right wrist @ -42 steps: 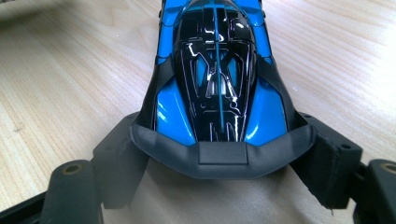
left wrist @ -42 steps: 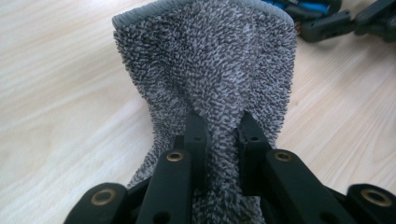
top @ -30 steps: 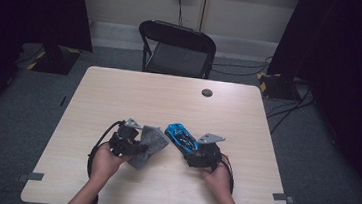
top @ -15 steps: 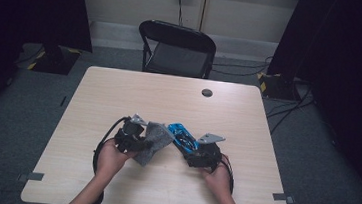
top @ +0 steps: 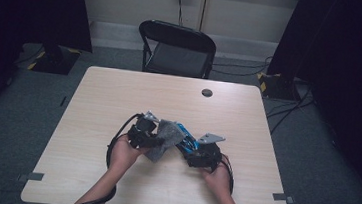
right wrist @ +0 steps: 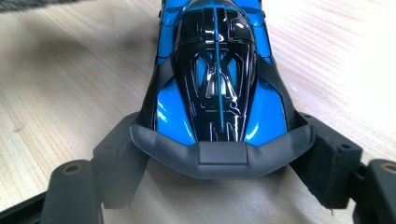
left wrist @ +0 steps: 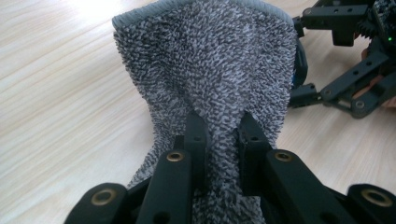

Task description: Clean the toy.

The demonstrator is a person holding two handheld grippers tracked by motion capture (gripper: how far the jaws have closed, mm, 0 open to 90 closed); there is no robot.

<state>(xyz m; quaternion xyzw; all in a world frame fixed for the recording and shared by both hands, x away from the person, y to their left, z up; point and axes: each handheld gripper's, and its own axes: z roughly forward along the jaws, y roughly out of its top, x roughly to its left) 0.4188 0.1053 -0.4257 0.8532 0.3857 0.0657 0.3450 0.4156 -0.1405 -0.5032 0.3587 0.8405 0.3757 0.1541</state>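
Both forearms come in from the bottom edge of the high view, bare and angled toward each other, meeting just below the middle of the frame. The left hand [top: 123,151] wraps the body of the left gripper [top: 158,139], which points to the right of the frame — its jaws are pinched tight, fabric caught between them. The right hand [top: 217,175] sits lower right of it and grips the right gripper [top: 189,148], aimed up and left; its jaws stand wide, pressed against both sides of what they hold. The two gripper tips are close together.
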